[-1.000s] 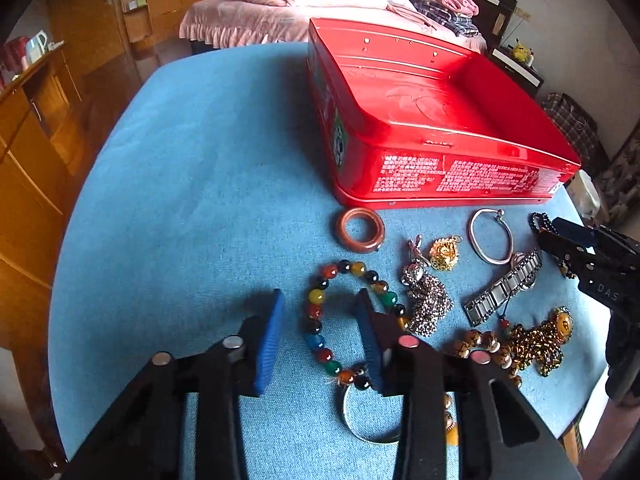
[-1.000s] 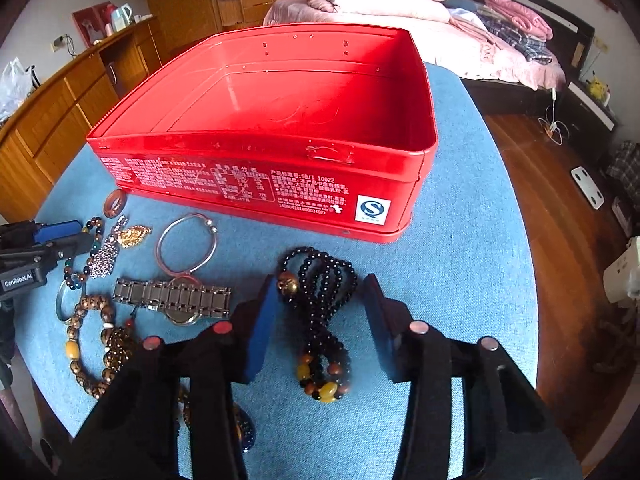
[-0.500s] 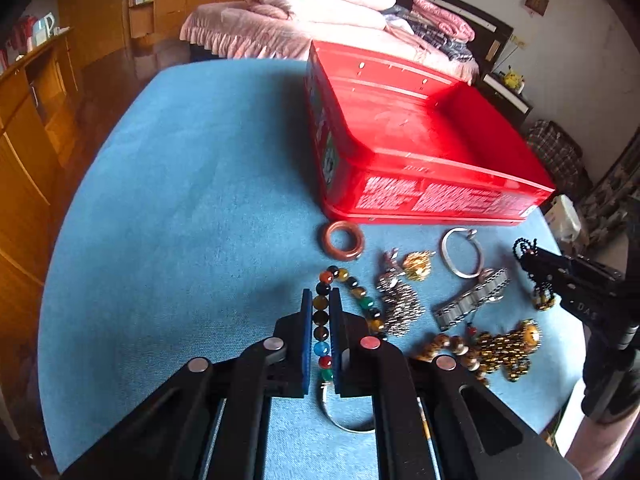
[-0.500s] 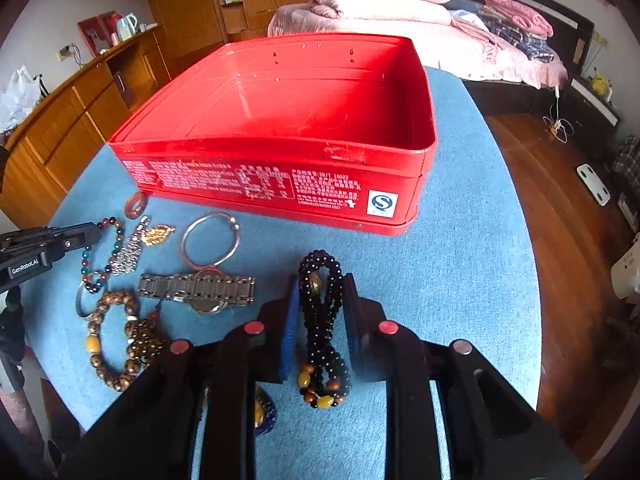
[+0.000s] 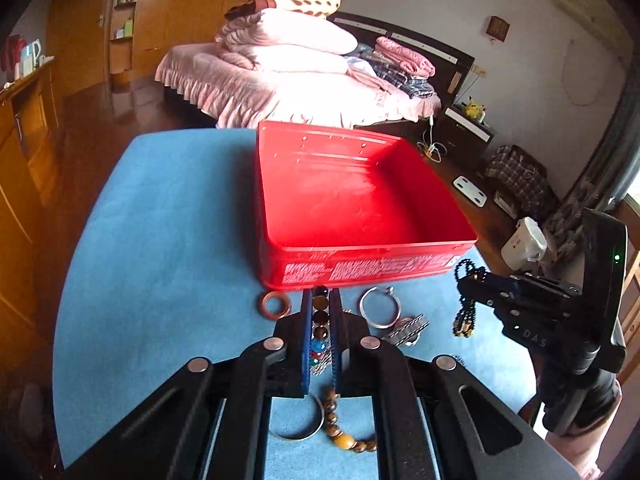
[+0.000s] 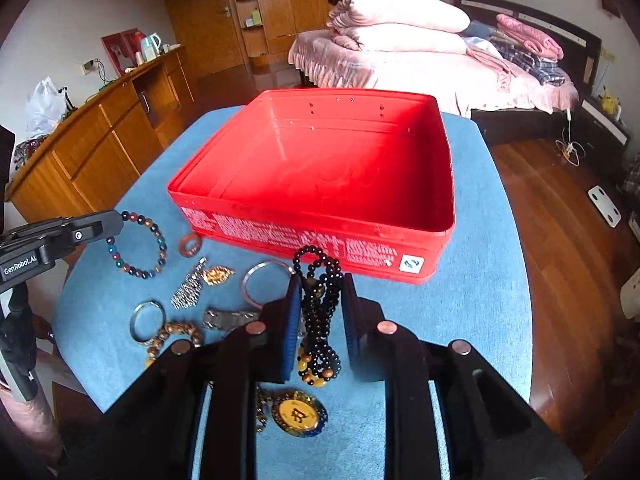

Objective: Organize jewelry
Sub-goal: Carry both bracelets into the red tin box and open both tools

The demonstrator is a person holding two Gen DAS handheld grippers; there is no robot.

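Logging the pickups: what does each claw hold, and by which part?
Left claw: multicoloured bead bracelet, pinched across one side of its loop. Right claw: black bead strand, clamped around its bunched middle.

Soft daylight, seemingly from a window on the right, fills both views; the red tin (image 6: 320,172) glares brightly. Edges around it bend and darken, slightly blurred.

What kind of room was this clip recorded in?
Most likely a home bedroom. A bed stacked with pink quilts stands behind the blue-covered table, and wooden wardrobes and a low wooden cabinet line the walls.
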